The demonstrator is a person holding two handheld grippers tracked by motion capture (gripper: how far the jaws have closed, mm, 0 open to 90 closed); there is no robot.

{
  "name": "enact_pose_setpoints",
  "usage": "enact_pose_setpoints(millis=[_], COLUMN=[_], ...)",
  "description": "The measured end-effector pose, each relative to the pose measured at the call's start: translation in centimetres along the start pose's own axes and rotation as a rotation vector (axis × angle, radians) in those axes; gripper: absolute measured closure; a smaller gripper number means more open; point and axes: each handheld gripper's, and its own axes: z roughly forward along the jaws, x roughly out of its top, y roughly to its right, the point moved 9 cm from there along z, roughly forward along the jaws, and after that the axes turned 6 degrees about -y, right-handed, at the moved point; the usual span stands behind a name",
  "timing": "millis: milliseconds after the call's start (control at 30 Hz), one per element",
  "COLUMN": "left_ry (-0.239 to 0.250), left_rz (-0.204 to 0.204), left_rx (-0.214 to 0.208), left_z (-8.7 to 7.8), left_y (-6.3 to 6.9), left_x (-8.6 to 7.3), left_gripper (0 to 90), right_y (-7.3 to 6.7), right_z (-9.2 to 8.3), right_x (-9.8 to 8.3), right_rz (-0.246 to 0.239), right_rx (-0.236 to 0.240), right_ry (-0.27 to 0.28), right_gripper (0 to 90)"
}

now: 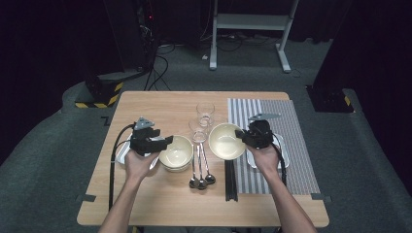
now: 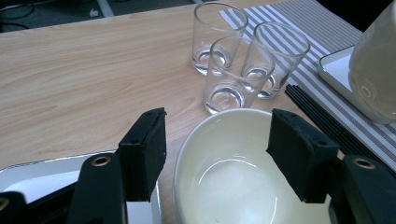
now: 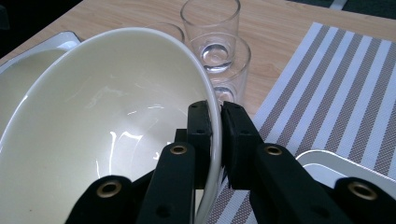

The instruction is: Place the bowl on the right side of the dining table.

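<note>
Three clear drinking glasses (image 1: 201,121) stood clustered at the table's middle, just beside the lifted cream ceramic bowl (image 1: 225,141), with steel spoons (image 1: 201,167) and black chopsticks (image 1: 230,178) in front. The right gripper (image 1: 241,136) pinched that bowl's rim (image 3: 215,140), tilting its mouth toward the person, above the striped placemat (image 1: 286,126). The left gripper (image 1: 165,141) hung with jaws wide apart over a second cream bowl (image 2: 243,172) resting beside a white tray (image 2: 42,179). The right gripper view showed the clamped rim.

Overhead looking forward and down at the table (image 1: 160,204); two close cameras riding behind jaws, both sharing the glasses (image 2: 238,70)
</note>
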Motion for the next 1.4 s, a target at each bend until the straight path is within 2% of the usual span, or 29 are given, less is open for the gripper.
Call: enact_pose_setpoints(millis=[300, 633, 1400], left_ry=[0.001, 0.008, 0.005], left_rz=[-0.011, -0.032, -0.043], left_rx=[0.016, 0.01, 0.037], left_z=[-0.3, -0.7, -1.4], left_y=[-0.7, -1.1, -2.1], left_x=[-0.5, -0.9, -2.0], left_gripper=[37.3, 39.7, 40.6], right_y=[0.6, 1.1, 2.9], right_z=[-0.4, -0.9, -2.0], right_x=[-0.2, -0.1, -0.7], right_rz=[0.016, 0.031, 0.071], right_rx=[-0.007, -0.013, -0.038], right_ry=[0.005, 0.023, 0.037], right_gripper=[82.5, 82.5, 82.4])
